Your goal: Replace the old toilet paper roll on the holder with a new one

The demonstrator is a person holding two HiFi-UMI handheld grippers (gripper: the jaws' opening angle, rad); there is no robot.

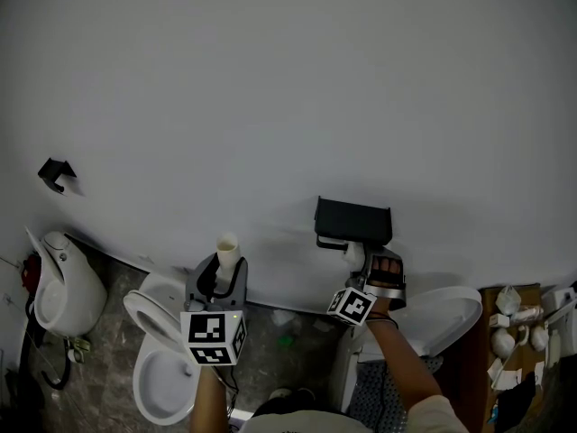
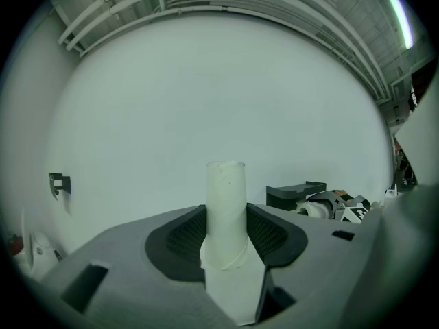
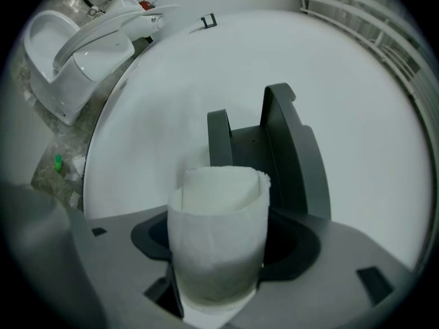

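My left gripper (image 1: 219, 273) is shut on a thin, bare white cardboard tube (image 1: 226, 251), which stands upright between its pads (image 2: 264, 233) in the left gripper view (image 2: 225, 208). My right gripper (image 1: 361, 262) is shut on a full white toilet paper roll (image 3: 218, 245), seen small in the head view (image 1: 354, 254). A black holder (image 1: 353, 221) is fixed to the white wall. The roll sits just below and in front of it, close to its two dark arms (image 3: 278, 153). No roll shows on the holder.
A white toilet (image 1: 162, 359) with its seat up stands under my left gripper, and another white fixture (image 1: 63, 287) is at far left. A black hook (image 1: 56, 174) is on the wall. A wooden shelf (image 1: 518, 323) with small white items is at right.
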